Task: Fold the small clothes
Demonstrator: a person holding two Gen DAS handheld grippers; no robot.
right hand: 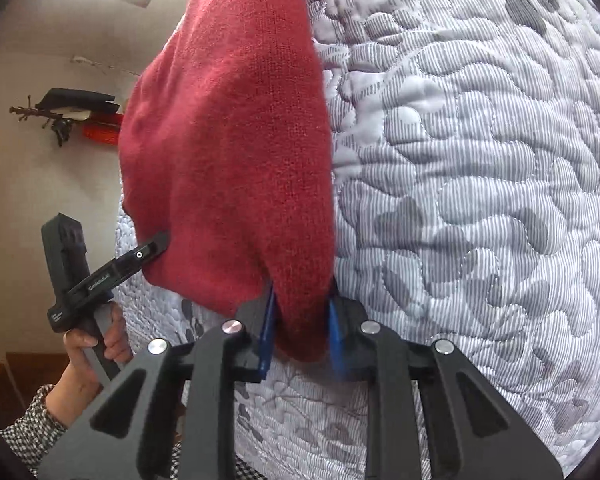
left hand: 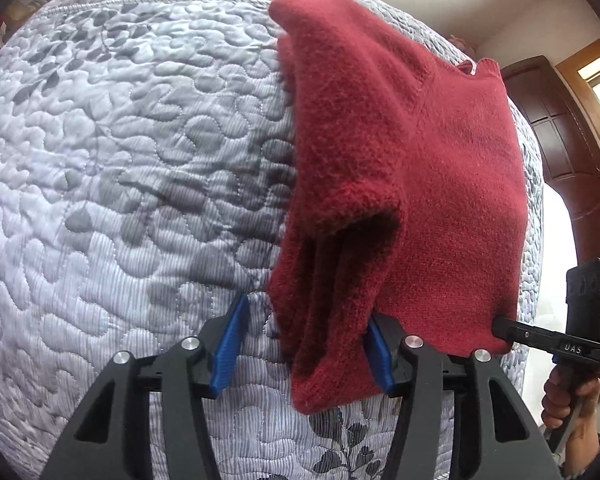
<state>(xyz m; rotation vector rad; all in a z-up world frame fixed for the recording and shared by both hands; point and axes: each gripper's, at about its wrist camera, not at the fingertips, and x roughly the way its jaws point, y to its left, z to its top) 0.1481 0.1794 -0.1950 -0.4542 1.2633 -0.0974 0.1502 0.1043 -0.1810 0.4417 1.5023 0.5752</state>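
Left wrist view: a red knitted sweater (left hand: 400, 184) fills the centre and right of the frame, lying against a grey-white quilted bedspread (left hand: 120, 160) with a leaf print. The left gripper (left hand: 304, 348) sits at the lower centre. Its blue pads (left hand: 228, 352) stand wide apart; a folded edge of the sweater hangs down between them, against the right-hand pad, while the left-hand pad is clear of the cloth. So this claw is spread wide and does not pinch the fabric. At the lower right of the frame the other gripper's black finger meets the sweater's lower corner, and a hand (left hand: 568, 396) grips its handle. A dark wooden door (left hand: 560, 140) stands at the right edge.

In the right wrist view the sweater (right hand: 236, 160) rises from the lower centre to the top of the frame, with the bedspread (right hand: 480, 200) filling the right side. The right gripper (right hand: 300, 332) has its blue pads close on either side of the sweater's lower corner, clamped on the knit. At the lower left, the left gripper (right hand: 156, 244) reaches the garment's left edge, held by a hand (right hand: 96, 348) in a checked sleeve (right hand: 32, 432). A wall hook with dark items (right hand: 72, 112) shows at the upper left.
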